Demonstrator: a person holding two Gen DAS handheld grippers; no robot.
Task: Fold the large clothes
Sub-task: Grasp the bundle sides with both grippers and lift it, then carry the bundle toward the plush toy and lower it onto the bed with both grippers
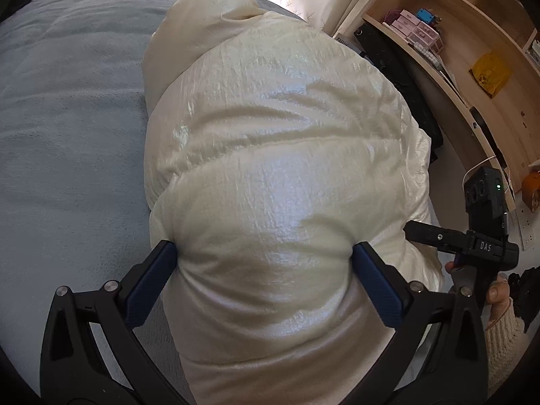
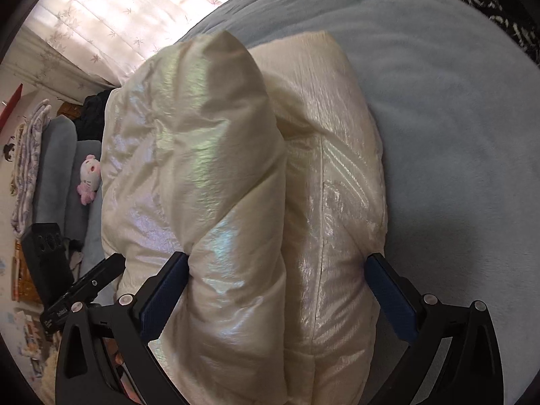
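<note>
Pale blue fleece bedding (image 1: 67,108) carries the whole job, and both tools are sunk into the cream puffer jacket (image 1: 270,155) lying on it. From the left wrist view, the left gripper (image 1: 265,254) has its jaws spread wide yet pressed into a thick quilted bulge of the jacket, squeezing it from both sides. From the right wrist view, the right gripper (image 2: 278,268) does the same, its blue pads (image 2: 391,300) dug into two stacked layers of the jacket, a sleeve or folded panel lying over the body. By my reading the fold is well along: the jacket is already gathered into a compact, doubled bundle near the bed's edge, and what seems left is to set it down, flatten it and perhaps make one last fold. Beyond the bedding, a light curtain (image 2: 111,17) covers a bright window, a wooden shelf unit (image 1: 472,50) holds small boxes and a yellow bag, and a pink-and-white plush toy (image 2: 89,179) sits beside the bed.
</note>
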